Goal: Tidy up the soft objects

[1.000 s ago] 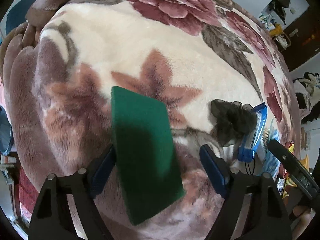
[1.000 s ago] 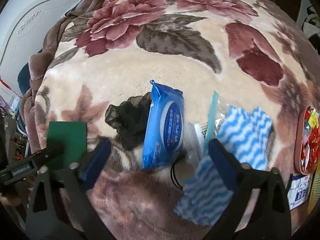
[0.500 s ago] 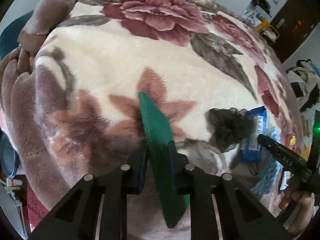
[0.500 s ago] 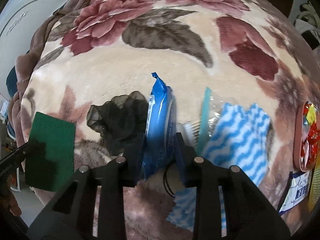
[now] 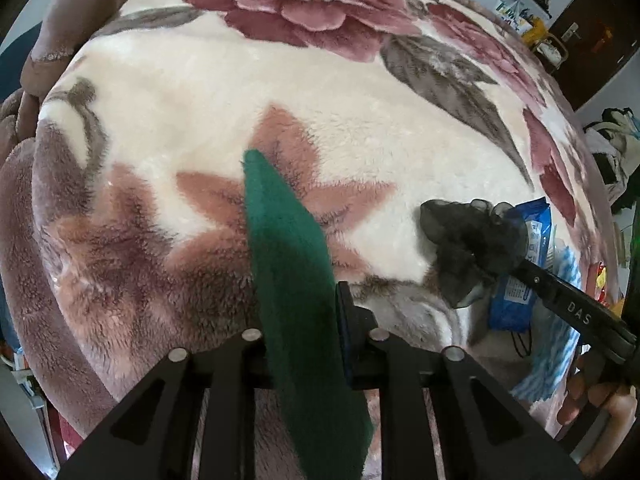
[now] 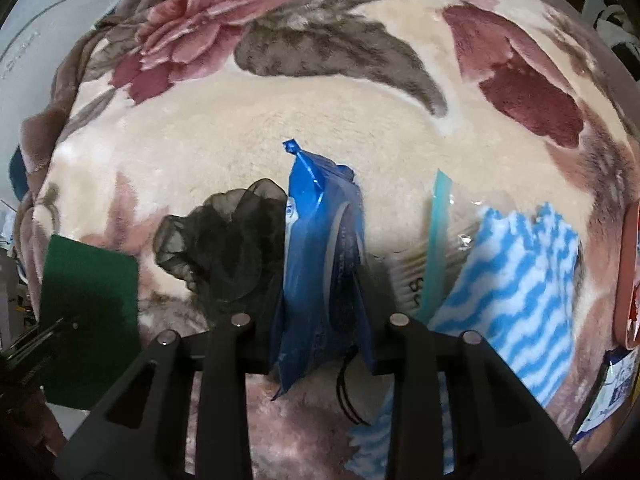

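Observation:
My left gripper is shut on a green scouring pad, held on edge above the floral blanket. The pad also shows at the left of the right wrist view. My right gripper is shut on a blue wet-wipes pack, tilted on edge. The pack shows in the left wrist view too. A black mesh scrunchie lies just left of the pack. A blue-and-white striped cloth lies to its right.
A clear zip bag with a teal strip lies under the cloth's left side. A black hair tie lies below the pack. A red packet sits at the bed's right edge. The room's clutter shows beyond the far right.
Both grippers went from open to shut, the left on the green pad and the right on the blue pack. Both objects now stand on edge, lifted slightly.

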Tool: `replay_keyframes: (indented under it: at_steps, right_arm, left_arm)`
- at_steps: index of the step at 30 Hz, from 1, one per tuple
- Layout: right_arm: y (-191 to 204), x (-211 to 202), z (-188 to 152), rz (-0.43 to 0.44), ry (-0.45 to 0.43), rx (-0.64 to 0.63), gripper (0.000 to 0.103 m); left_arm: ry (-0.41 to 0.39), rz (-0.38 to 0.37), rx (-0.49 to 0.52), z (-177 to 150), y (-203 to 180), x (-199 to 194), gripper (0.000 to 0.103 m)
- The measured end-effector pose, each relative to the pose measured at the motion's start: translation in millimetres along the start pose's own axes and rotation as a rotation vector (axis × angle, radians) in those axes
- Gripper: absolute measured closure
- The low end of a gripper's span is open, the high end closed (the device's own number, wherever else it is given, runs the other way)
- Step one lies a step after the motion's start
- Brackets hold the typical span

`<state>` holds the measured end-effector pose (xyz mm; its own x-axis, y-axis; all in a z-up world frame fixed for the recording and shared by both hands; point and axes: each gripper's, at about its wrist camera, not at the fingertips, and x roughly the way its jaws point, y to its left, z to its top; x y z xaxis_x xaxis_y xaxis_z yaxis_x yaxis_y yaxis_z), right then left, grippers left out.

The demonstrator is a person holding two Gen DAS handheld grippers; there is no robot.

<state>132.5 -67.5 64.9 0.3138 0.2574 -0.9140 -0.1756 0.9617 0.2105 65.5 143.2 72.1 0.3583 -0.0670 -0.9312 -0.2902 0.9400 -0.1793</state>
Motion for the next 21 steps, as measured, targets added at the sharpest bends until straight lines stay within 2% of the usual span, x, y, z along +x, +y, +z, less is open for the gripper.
replay_keyframes:
  at_steps: [3,11,17,20,21]
  right_arm:
    - [1.4,-15.9,-4.0,0.023,-0.044,-0.018,0.08]
    - [4.5,-60.6,-17.1,0.069,-0.116,-0.016,0.08]
    - [2.1,-70.2,-33.1,0.085,-0.106,-0.014,0.085]
    - [0.3,-66.3,-37.4,0.108,-0.077,-0.004,0.081]
    - [0.5,-64.4,-37.6,0.101,-0.068,0.005,0.077]
  left_arm:
    - [-0.028,-0.001,0.03,-2.0,-4.6,-9.5,0.096]
    - [-0.068,-0.017,0.055,-13.4,-16.6,-38.3,0.097]
    - [-0.079,-0.015,0.07,-29.0,-22.5,-54.7,0.097]
    - [-0.083,-0.012,0.071,-35.9,-21.2,-60.6,0.097]
    - [-0.083,-0.01,0.069,-36.9,-20.8,-61.1,0.097]
